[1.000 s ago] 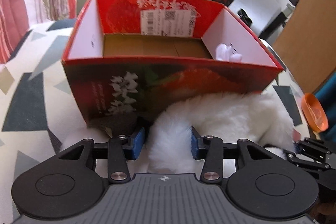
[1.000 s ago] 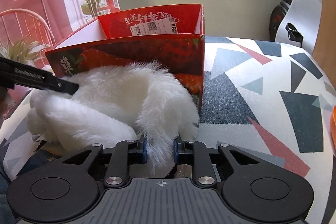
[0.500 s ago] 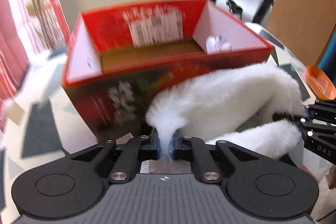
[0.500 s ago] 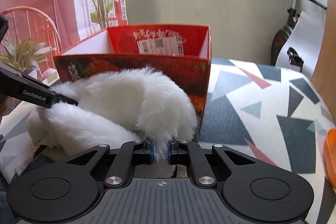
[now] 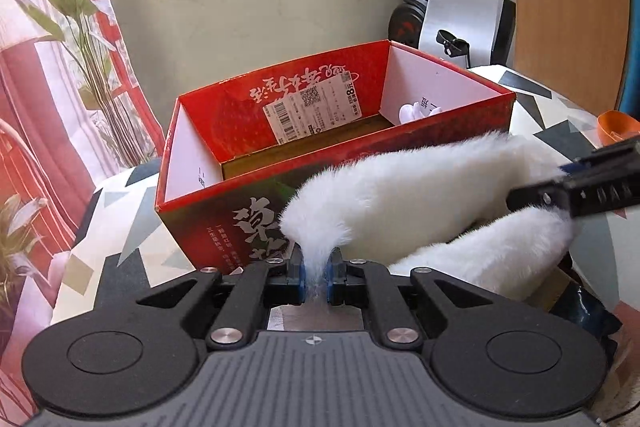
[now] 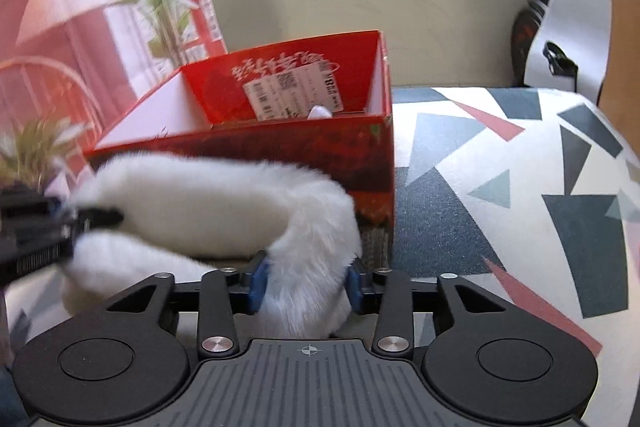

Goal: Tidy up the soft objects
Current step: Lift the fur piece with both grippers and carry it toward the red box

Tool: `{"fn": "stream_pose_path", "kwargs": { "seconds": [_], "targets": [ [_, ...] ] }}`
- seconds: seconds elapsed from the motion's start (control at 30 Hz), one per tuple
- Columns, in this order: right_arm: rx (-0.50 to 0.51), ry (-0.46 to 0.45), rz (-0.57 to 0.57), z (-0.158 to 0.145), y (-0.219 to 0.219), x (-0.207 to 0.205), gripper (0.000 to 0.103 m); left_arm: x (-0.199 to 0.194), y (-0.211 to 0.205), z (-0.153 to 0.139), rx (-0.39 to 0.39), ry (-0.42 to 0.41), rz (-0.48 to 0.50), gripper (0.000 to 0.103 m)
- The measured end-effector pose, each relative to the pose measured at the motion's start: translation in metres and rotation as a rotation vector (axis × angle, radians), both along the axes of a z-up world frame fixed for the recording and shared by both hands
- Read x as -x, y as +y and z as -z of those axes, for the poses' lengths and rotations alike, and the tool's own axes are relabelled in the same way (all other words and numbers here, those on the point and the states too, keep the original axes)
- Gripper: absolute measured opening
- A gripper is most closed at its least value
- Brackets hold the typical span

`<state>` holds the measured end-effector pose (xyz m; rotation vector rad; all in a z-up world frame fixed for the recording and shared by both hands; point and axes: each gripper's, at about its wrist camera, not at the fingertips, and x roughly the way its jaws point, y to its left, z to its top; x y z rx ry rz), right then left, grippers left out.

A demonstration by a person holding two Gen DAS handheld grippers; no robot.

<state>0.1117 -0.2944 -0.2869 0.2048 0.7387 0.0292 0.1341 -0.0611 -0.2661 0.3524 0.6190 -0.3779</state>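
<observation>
A long white fluffy piece (image 5: 420, 195) hangs in front of an open red cardboard box (image 5: 200, 203), stretched between both grippers. My left gripper (image 5: 315, 267) is shut on one thin tuft of it. In the right wrist view the white fluff (image 6: 208, 203) curls down between the blue pads of my right gripper (image 6: 305, 281), whose jaws are opening; the fur still fills the gap. The right gripper's fingers (image 5: 560, 187) show at the fluff's far end in the left wrist view. A small white soft thing (image 5: 416, 113) lies in the box's right corner.
The box (image 6: 320, 155) stands on a cloth with grey, black and pink triangles (image 6: 500, 187). An orange bowl (image 5: 618, 131) sits at the right edge. Plants (image 5: 72, 27) and red curtains stand to the left, an exercise bike (image 5: 420, 7) behind.
My left jaws closed from wide to a pinch on the fluff and lifted it. The right jaws went from a tight pinch to spread apart. The fluff now hangs stretched off the table.
</observation>
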Motion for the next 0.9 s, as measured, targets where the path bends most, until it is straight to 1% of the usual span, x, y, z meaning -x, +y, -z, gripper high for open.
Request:
{"fn": "stream_pose_path", "kwargs": {
  "seconds": [0.13, 0.17, 0.2, 0.27, 0.33, 0.37, 0.43, 0.57, 0.73, 0.9],
  "targets": [
    [-0.043, 0.046, 0.038, 0.003, -0.009, -0.013, 0.039, 0.002, 0.003, 0.001, 0.006, -0.009, 0.003, 0.010],
    [-0.039, 0.062, 0.046, 0.006, -0.011, -0.015, 0.037, 0.003, 0.003, 0.001, 0.007, -0.011, 0.003, 0.010],
    [-0.030, 0.081, 0.052, 0.009, -0.012, -0.017, 0.030, 0.004, 0.004, 0.001, 0.008, -0.013, 0.002, 0.010],
    [-0.027, 0.114, 0.057, 0.016, -0.014, -0.018, 0.020, 0.006, 0.006, 0.000, 0.018, -0.009, 0.006, 0.010],
    [-0.031, 0.123, 0.050, 0.017, -0.015, -0.015, 0.016, 0.007, 0.007, 0.000, 0.024, 0.002, 0.009, 0.010],
    [-0.026, 0.117, 0.045, 0.015, -0.014, -0.013, 0.013, 0.007, 0.008, 0.000, 0.029, 0.009, 0.009, 0.010],
    [-0.006, 0.095, 0.039, 0.008, -0.011, -0.009, 0.012, 0.005, 0.011, -0.003, 0.056, 0.030, 0.001, 0.010],
    [0.011, 0.022, 0.011, -0.018, -0.007, -0.003, 0.011, -0.001, 0.027, -0.022, 0.141, 0.053, -0.029, 0.010],
    [0.029, -0.078, -0.048, -0.060, 0.002, -0.004, 0.011, -0.005, 0.047, -0.060, 0.218, 0.006, -0.045, 0.010],
    [0.053, -0.144, -0.099, -0.097, 0.010, -0.023, 0.011, -0.015, 0.057, -0.093, 0.264, -0.056, -0.071, 0.010]
  ]
}}
